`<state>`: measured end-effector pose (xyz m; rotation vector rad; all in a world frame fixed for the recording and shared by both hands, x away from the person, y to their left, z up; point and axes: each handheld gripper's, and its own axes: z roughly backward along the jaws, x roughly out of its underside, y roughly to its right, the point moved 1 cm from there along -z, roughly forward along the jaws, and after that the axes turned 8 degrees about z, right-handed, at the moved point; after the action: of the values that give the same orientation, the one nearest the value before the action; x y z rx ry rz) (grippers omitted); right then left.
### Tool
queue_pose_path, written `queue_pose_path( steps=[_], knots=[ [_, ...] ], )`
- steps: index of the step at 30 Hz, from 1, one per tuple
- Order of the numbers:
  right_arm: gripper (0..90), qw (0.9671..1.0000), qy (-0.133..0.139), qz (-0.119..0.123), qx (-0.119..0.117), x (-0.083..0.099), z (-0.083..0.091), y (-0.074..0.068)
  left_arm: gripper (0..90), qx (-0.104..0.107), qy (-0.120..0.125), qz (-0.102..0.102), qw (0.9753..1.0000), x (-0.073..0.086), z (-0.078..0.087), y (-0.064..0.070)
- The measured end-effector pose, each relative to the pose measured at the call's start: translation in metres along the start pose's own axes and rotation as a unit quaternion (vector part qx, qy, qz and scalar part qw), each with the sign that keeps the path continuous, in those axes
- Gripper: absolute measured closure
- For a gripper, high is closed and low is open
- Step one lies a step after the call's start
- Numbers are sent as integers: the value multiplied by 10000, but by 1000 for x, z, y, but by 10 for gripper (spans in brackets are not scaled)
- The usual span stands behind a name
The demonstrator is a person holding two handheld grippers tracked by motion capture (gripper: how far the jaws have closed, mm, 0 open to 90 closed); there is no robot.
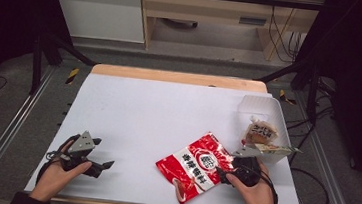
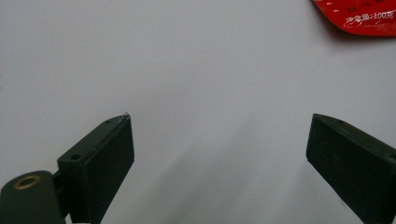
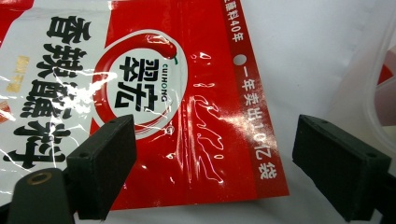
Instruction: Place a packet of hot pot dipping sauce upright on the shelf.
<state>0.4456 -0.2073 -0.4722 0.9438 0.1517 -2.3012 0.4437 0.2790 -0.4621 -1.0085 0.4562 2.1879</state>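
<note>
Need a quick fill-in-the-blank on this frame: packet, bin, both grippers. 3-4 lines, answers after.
1. The red seasoning packet lies flat on the ____ table cover.
2. The right gripper has its jaws ____ over the packet's edge.
3. The left gripper holds ____ between its jaws.
4. The clear plastic bin stands at the table's ____ side in the high view and holds a small snack packet.

Missing words: white; open; nothing; right

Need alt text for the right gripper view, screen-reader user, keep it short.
The right gripper hangs with its two black jaws wide apart, over the top edge of a glossy red and white snack packet printed with black Chinese characters and a chilli logo. The packet lies flat on the white table, and a clear plastic container's rim shows at the right edge.
</note>
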Motion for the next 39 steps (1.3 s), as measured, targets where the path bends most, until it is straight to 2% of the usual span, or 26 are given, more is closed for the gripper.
queue_pose_path(
  steps=[9,11,14,16,17,19,21,22,26,31,35,39],
  knots=[
    [183,9996,-55,-104,-268,0,-2,-3,75,14,-19,-23,10000,0,0,1],
    [197,9996,7,-85,-265,-1,-1,-3,75,15,-28,-25,10000,0,0,1],
    [304,9995,163,-135,-248,-3,5,-3,75,13,-29,-26,10000,0,0,1],
    [372,9988,307,-210,-325,-6,10,-4,75,8,-33,-31,10000,0,0,0],
    [398,9983,413,-171,-367,-7,11,-4,75,8,-34,-30,10000,0,0,0],
    [420,9980,392,-200,-449,-8,13,-5,75,6,-31,-27,10000,0,0,0],
    [467,9985,290,-185,-415,-6,12,-6,75,9,-29,-23,10000,0,0,0],
    [503,9988,156,-201,-415,-5,10,-6,75,8,-30,-25,10000,0,0,0],
    [689,9995,98,-23,-311,-4,9,-5,75,7,-33,-28,10000,0,0,0],
    [896,9993,115,350,-89,-12,10,-7,75,-19,-36,-12,10000,0,0,-1],
    [900,9973,250,687,63,-24,10,-10,75,-13,-39,11,10000,0,0,-2],
    [900,9928,479,1086,139,-43,9,-16,76,5,-119,8,9999,-1,-2,-2]
  ],
)
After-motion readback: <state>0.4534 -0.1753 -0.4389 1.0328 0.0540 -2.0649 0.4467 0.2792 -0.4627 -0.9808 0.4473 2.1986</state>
